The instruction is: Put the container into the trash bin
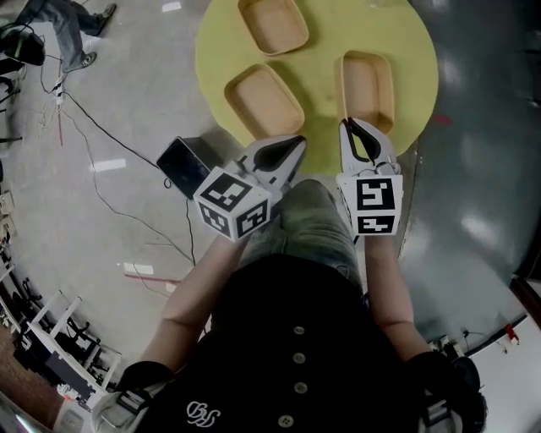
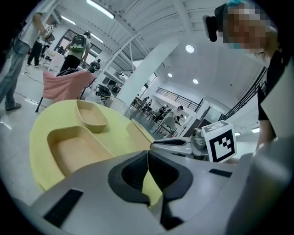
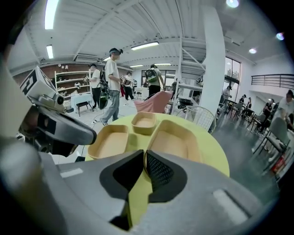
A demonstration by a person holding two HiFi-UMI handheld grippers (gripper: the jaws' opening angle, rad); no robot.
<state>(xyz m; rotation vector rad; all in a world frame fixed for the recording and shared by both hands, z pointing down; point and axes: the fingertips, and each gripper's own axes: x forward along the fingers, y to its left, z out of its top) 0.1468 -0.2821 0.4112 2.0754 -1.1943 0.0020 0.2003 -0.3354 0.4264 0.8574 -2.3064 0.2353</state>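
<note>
Three tan containers lie empty on the round yellow table [image 1: 325,72]: one at the far side [image 1: 272,25], one at the left [image 1: 264,100], one at the right [image 1: 367,89]. My left gripper [image 1: 293,145] hovers at the table's near edge, just short of the left container [image 2: 73,153]; its jaws are shut on nothing [image 2: 147,153]. My right gripper [image 1: 347,125] is over the near rim of the right container [image 3: 174,142], jaws closed together and empty [image 3: 144,153]. A black bin-like box [image 1: 188,165] stands on the floor left of the table.
Cables [image 1: 110,135] trail over the grey floor at the left. Several people [image 3: 112,82] stand beyond the table near a chair draped in pink cloth [image 3: 154,102]. A white pillar [image 3: 213,69] rises at the right. Shelving [image 1: 51,338] sits at the lower left.
</note>
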